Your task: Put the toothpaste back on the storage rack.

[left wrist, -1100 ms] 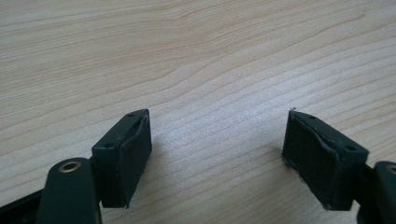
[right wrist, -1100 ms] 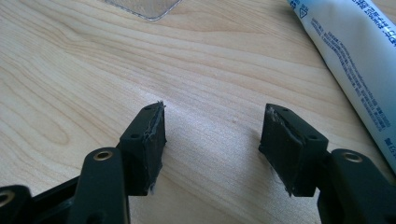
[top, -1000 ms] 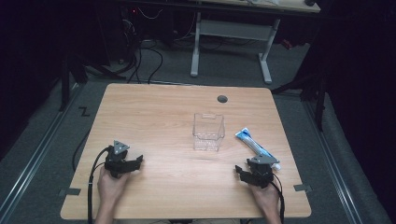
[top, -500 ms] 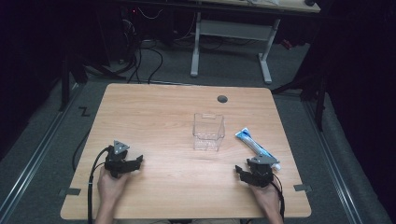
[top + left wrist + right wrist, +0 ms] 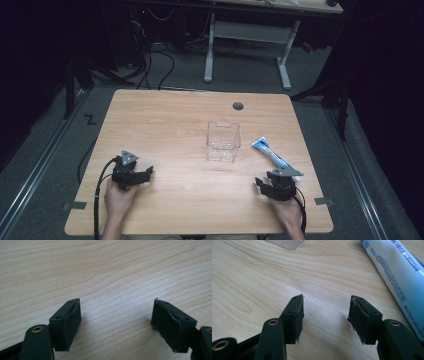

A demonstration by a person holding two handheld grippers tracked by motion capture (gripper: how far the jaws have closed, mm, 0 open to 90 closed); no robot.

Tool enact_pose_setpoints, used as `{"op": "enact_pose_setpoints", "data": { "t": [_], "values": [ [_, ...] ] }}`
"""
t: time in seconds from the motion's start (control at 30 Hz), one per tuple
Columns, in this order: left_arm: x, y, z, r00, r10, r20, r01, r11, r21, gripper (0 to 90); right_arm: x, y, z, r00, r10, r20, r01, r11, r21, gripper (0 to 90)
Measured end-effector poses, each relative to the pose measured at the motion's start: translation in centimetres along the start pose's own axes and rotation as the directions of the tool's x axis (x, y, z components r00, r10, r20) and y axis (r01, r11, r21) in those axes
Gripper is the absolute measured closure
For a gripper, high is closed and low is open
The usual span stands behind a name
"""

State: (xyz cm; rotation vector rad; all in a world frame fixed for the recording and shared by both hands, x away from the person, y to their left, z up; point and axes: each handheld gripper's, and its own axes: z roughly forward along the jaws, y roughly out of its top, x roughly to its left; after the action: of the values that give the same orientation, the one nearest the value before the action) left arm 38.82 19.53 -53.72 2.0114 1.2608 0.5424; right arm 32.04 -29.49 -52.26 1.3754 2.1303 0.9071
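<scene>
On wood-grain table (image 5: 165, 125): boxy clear container (image 5: 223, 141), glossy tube (image 5: 272, 154).

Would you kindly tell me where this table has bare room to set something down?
The table is bare across its left half and between the left gripper and right gripper. It is crowded to the right, around the clear box and tube.

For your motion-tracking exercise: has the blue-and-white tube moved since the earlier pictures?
No. In the high view the tube lies at the same spot right of the clear box.
</scene>
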Motion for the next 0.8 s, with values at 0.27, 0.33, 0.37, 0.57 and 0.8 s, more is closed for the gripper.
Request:
{"op": "enact_pose_setpoints", "data": {
  "t": [0.27, 0.33, 0.37, 0.57, 0.8],
  "values": [
    [0.0, 0.0, 0.0, 1.0, 0.0, 0.0, 0.0, 1.0, 0.0, 24.0, -0.2, -0.1, -0.9, 0.9999, 0.012, -0.004, -0.012, 0.999, -0.032, 47.4],
    [0.0, 0.0, 0.0, 1.0, 0.0, 0.0, 0.0, 1.0, 0.0, 24.1, -0.3, -0.2, -1.1, 0.9998, 0.017, -0.005, -0.018, 0.999, -0.036, 47.8],
    [0.0, 0.0, 0.0, 1.0, 0.0, 0.0, 0.0, 1.0, 0.0, 24.1, -0.3, -0.2, -1.2, 0.9998, 0.019, -0.006, -0.019, 0.999, -0.04, 48.2],
    [0.0, 0.0, 0.0, 1.0, 0.0, 0.0, 0.0, 1.0, 0.0, 24.0, -0.7, -0.2, -2.0, 0.9996, 0.026, 0.005, -0.026, 0.998, -0.057, 49.8],
    [0.0, 0.0, 0.0, 1.0, 0.0, 0.0, 0.0, 1.0, 0.0, 24.1, -1.4, -0.4, -2.8, 0.9986, 0.048, 0.021, -0.046, 0.996, -0.075, 51.3]
  ]
}}
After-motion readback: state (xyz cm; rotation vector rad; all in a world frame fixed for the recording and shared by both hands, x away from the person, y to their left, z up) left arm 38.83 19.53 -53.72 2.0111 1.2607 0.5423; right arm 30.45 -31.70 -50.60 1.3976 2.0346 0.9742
